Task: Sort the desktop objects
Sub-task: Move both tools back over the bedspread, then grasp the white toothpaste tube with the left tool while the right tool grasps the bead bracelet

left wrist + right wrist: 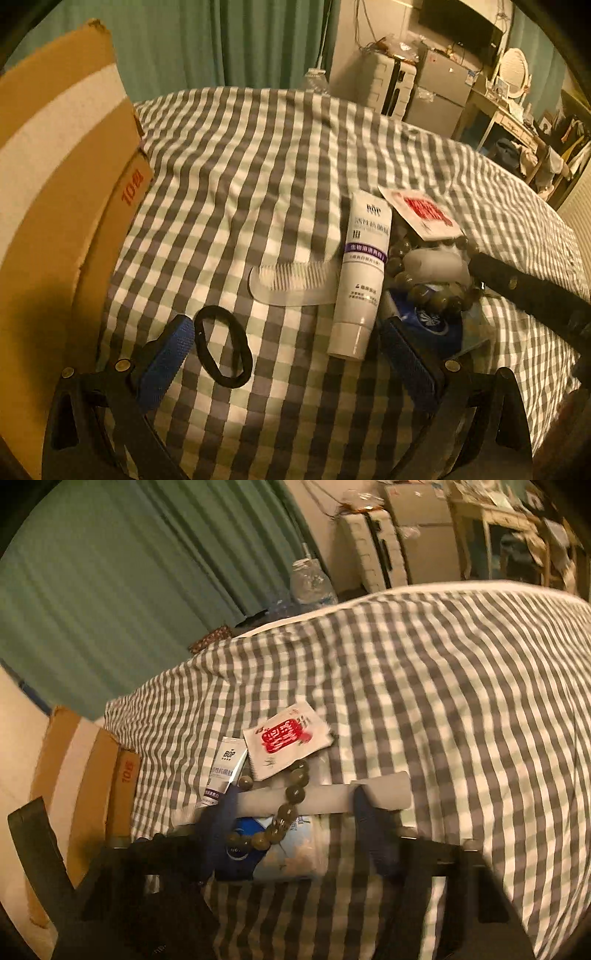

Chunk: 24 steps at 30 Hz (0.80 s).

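On the checked cloth, my left gripper (pixel 288 347) is open, low over a black hair tie (pixel 222 347) and the cap end of a white BOP tube (pixel 362 273). A clear comb (pixel 295 284) lies just beyond. My right gripper (pixel 295 797) stands around a white cylinder (pixel 325 797) that lies crosswise between its fingers, with a bead bracelet (pixel 291 801) looped over it. The jaws look wide; contact is unclear. A white and red sachet (pixel 288 740) and a blue and white packet (pixel 280 849) lie beside it. The right gripper's arm (pixel 532 291) shows in the left wrist view.
A cardboard box (pixel 62 192) stands at the cloth's left edge, also in the right wrist view (pixel 88 786). A water bottle (pixel 310 579) stands beyond the far edge before the green curtain. Suitcase, cabinet and desk fill the far right.
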{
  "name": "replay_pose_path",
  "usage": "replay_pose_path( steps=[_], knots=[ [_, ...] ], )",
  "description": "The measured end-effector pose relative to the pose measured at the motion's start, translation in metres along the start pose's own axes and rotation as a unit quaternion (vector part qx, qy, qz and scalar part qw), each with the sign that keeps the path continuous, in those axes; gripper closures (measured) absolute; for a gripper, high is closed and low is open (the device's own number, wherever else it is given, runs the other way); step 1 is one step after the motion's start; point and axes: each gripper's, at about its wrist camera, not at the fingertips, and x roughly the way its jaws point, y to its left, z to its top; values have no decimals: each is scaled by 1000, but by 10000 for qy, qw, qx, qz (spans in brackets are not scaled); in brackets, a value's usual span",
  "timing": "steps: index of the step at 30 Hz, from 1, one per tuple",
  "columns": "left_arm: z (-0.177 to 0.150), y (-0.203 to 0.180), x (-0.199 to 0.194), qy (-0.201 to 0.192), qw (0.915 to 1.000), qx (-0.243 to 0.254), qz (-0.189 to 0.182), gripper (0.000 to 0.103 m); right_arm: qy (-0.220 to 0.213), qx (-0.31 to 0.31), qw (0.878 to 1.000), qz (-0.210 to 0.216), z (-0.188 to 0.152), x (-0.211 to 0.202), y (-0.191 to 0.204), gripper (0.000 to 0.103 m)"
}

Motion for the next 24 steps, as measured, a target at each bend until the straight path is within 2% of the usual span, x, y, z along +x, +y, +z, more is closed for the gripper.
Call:
replay_pose_path(
  steps=[1,4,5,6,7,8,10,11,12,15,18,21,24],
  knots=[
    [-1,1,1,25,10000,-13,7,0,79,-248,9995,-158,-2,3,7,92],
    [-1,3,0,-59,10000,-21,40,1,-17,-452,9986,-291,-4,-2,13,92],
    [0,3,-1,-118,9999,1,63,9,-21,-397,9989,-249,-3,-3,12,92],
    [-1,4,-3,-174,9998,24,93,24,-48,-253,9996,-122,-1,-7,7,92],
    [1,2,-2,-211,9997,58,131,31,-71,-160,9998,-65,0,-12,3,92],
    [1,1,-1,-188,9997,95,115,36,-115,-77,9999,-49,2,-18,-1,92],
    [1,-1,2,-127,9997,201,97,37,-219,14,9997,-100,6,-29,-9,92],
    [-1,-2,1,-152,9995,269,97,43,-256,12,9996,-106,8,-34,-11,92],
    [-1,-4,1,-147,9995,291,13,58,-297,-53,9995,-129,11,-40,-13,92],
    [-3,-4,-1,-22,9992,398,-71,80,-463,-233,9980,-361,19,-54,-11,92],
    [-2,-2,-6,138,9991,362,-172,80,-621,-101,9977,-266,26,-66,-16,92],
    [-2,10,-11,246,9989,59,-398,81,-676,-95,9973,-286,33,-72,-18,92],
    [4,16,-17,185,9983,-125,-531,81,-716,-9,9974,-125,36,-75,-20,92]
  ],
)
